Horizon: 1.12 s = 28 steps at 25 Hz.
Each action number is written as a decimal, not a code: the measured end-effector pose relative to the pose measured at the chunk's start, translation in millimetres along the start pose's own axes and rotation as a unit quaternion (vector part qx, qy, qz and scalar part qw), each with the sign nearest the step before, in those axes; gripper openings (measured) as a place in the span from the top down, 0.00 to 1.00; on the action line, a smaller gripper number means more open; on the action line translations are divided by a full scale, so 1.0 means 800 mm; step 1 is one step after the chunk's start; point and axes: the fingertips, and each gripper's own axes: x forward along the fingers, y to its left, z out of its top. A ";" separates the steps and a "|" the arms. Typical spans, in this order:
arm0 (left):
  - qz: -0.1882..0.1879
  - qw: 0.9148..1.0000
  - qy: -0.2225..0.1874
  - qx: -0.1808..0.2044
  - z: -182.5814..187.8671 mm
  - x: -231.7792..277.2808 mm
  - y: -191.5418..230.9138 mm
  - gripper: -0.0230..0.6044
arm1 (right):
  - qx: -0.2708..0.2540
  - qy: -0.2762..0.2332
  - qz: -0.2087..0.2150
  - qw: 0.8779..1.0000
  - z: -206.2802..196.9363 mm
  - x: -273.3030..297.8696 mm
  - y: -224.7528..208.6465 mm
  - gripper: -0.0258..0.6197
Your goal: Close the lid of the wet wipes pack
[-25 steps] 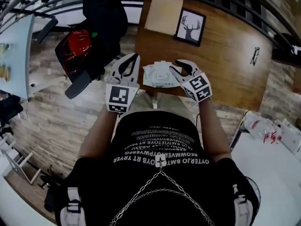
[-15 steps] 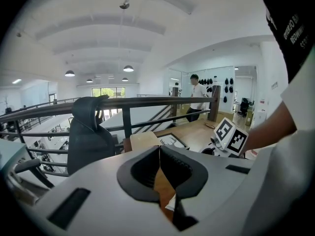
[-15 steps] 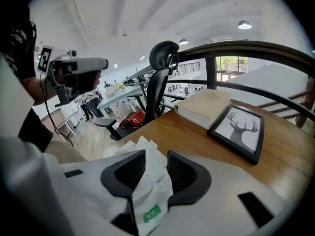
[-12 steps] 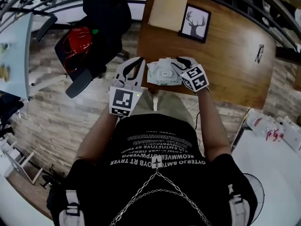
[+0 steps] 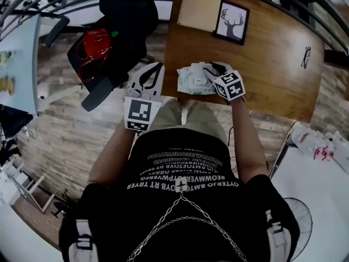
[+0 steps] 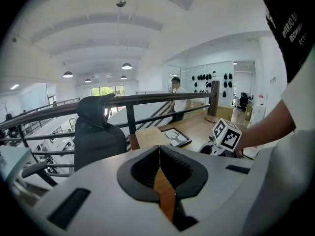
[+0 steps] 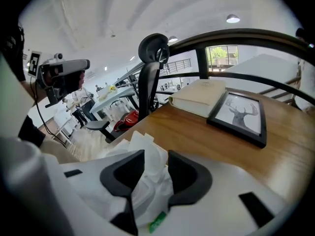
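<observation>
Left hand-held gripper [image 6: 159, 148] closed; right hand-held gripper [image 7: 155, 157], jaws just opening, straddles and half-hides the wipes pack [image 5: 192, 82].

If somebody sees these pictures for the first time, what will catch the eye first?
The right hand-held gripper at the wooden table's near edge, whose jaws have just been opening around a wipe standing up from the wet wipes pack. Beyond it, the framed deer picture lies flat.

Table [image 5: 272, 64]: wood, smooth, satin sheen. Wet wipes pack [image 5: 192, 82]: white plastic film, crinkled, slightly glossy. Picture frame [image 5: 233, 22]: matt black. Left gripper [image 6: 157, 151]: matt white plastic shell, black ribbed pads [image 6: 140, 173]. Floor [image 5: 71, 141]: pale wood planks, matt.
</observation>
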 end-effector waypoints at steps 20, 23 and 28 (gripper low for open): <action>-0.016 0.999 -0.036 0.014 0.029 -0.032 0.011 0.92 | -0.014 0.008 -0.015 1.000 -0.038 -0.043 0.058 0.71; -0.018 0.999 -0.042 0.022 0.039 -0.035 0.013 0.92 | -0.011 0.005 -0.025 1.000 -0.044 -0.046 0.059 0.71; -0.027 0.998 -0.043 0.032 0.039 -0.038 0.010 0.92 | -0.001 0.003 -0.029 1.000 -0.055 -0.050 0.060 0.71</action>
